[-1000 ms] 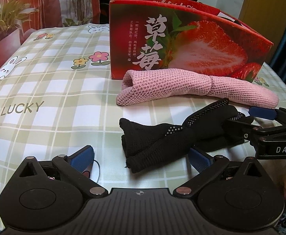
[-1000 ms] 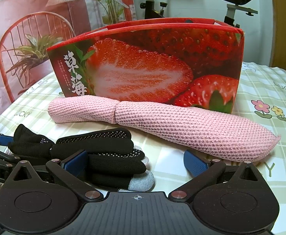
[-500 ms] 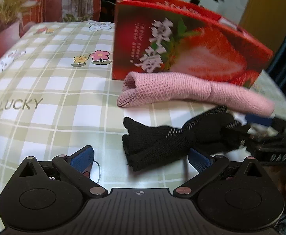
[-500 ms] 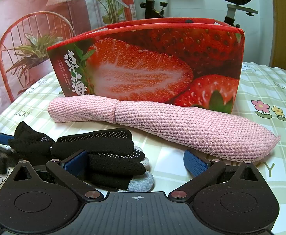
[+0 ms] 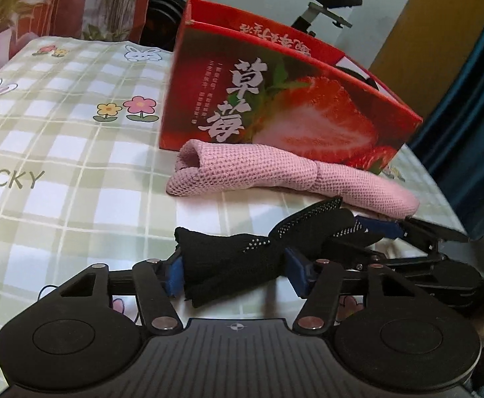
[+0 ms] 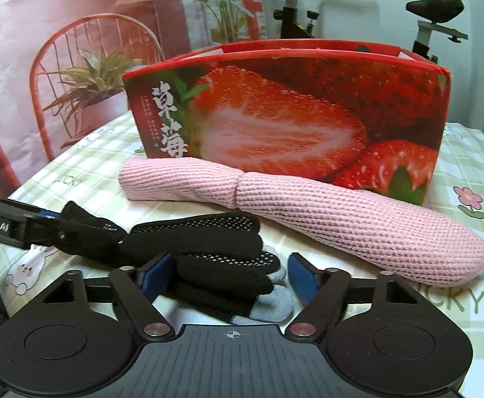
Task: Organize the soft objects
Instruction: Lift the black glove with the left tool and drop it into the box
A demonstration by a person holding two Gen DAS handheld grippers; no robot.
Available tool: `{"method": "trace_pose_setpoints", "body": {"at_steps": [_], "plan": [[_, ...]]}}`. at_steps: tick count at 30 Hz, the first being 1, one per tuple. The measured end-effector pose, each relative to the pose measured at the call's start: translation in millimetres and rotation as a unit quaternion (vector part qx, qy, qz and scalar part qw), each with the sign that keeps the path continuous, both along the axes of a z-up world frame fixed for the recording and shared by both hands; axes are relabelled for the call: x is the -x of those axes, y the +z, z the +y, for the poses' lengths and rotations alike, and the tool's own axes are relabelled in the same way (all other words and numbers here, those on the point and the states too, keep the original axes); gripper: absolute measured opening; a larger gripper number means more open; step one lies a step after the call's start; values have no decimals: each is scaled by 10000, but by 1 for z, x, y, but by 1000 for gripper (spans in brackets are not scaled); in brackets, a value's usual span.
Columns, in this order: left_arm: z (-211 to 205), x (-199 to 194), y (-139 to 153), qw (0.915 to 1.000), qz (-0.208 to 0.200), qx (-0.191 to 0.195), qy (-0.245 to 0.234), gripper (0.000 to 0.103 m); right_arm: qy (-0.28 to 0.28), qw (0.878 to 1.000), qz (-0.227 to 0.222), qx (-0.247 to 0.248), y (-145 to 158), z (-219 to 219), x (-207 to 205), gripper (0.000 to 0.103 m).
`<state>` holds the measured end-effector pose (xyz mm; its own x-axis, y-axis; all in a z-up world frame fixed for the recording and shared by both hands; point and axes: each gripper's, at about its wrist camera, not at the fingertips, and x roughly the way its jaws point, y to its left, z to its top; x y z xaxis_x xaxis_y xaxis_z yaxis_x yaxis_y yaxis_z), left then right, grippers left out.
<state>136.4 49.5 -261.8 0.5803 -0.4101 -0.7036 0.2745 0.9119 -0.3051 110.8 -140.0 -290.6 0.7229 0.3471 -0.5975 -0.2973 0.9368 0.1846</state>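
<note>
Two black gloves (image 5: 242, 258), ends between both hand-held grippers

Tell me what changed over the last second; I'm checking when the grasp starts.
Both grippers have just been closing on the black gloves: left gripper around the cuffs, right gripper around the fingers. Pink knit roll and strawberry box stayed put.

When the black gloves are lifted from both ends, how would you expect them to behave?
The black gloves look like thin knit, so they will probably sag and twist between the left gripper and right gripper, whose jaws have just been closing around them. They seem light. Their dotted palms may resist slipping.
</note>
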Motion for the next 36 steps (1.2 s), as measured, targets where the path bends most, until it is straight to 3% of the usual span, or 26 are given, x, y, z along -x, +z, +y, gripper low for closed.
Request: {"method": "trace_pose_setpoints", "body": {"at_steps": [5,10,15,29,31,35,36], "plan": [[5,-6,-3,9998,17,130,119,60,61,9999,-38,-84,1,-1,2,58],[6,-5,-2,9997,-43,92,212,60,135,9997,-118,-180,4,-3,5,36],[6,-4,-2,9997,-83,88,206,58,305,9993,-162,-149,6,0,8,23],[7,-5,-4,9998,-79,96,156,58,305,9994,-111,-152,5,2,6,21],[10,-5,-4,9996,-48,224,173,54,304,9993,-171,-137,7,2,8,12],[13,-1,9,9983,-294,480,121,34,284,9984,-450,-198,22,0,12,10],[13,0,15,9978,-406,520,92,33,266,9978,-548,-269,28,-2,14,9]]}}
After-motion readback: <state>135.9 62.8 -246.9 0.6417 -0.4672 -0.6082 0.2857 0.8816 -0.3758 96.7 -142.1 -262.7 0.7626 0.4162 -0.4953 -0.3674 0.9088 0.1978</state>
